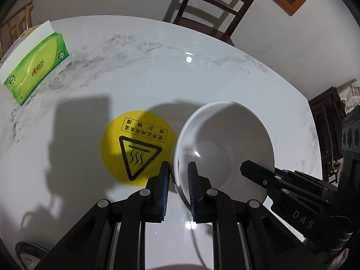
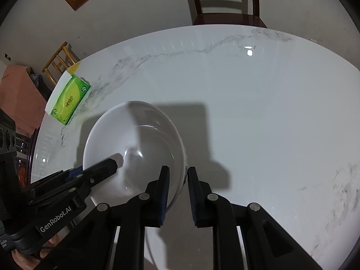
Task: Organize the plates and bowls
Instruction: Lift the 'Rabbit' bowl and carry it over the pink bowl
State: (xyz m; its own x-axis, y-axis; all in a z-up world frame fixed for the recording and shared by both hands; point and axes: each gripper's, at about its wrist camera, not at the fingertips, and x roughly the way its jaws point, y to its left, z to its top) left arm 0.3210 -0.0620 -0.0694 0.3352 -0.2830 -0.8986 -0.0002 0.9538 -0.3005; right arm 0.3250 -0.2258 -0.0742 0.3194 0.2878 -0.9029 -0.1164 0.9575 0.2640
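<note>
A glossy white ceramic bowl was held over the white marble-look counter, gripped on 2 opposite sides, likely to keep it level. The left claw pinched the bowl's near-left rim; the right claw pinched the opposite wall, pads inside & outside. Bowl looked empty. A round yellow hot-surface sticker lay beside it; a green tissue pack sat well apart.
</note>
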